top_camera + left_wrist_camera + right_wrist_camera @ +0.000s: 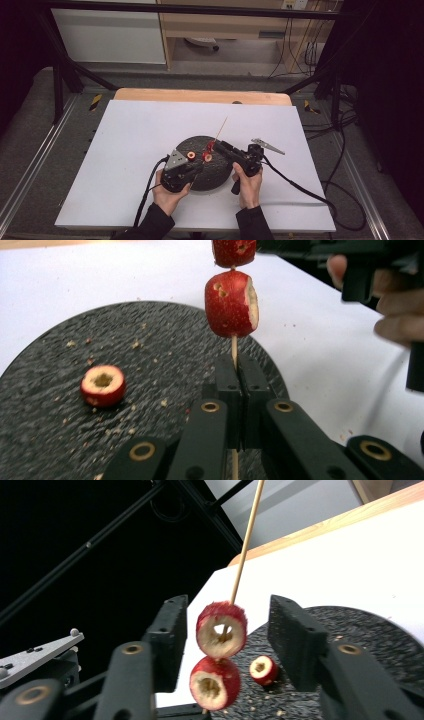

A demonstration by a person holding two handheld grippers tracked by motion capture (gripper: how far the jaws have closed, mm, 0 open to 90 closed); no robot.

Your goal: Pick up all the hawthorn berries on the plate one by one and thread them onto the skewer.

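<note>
White desk below, left tool (235, 390) clamps the skewer (233, 347) upright while the right tool (225, 645), jaws apart, straddles its fruit rings (221, 630).

Both forearms, in dark sleeves, come in side by side. The left hand (167, 196) holds the left claw (241, 385) with its jaws pressed together on a thin stick (it passes between them). The right hand (247, 186) holds the right claw (227, 640) with its jaws spread wide, clasping nothing
</note>
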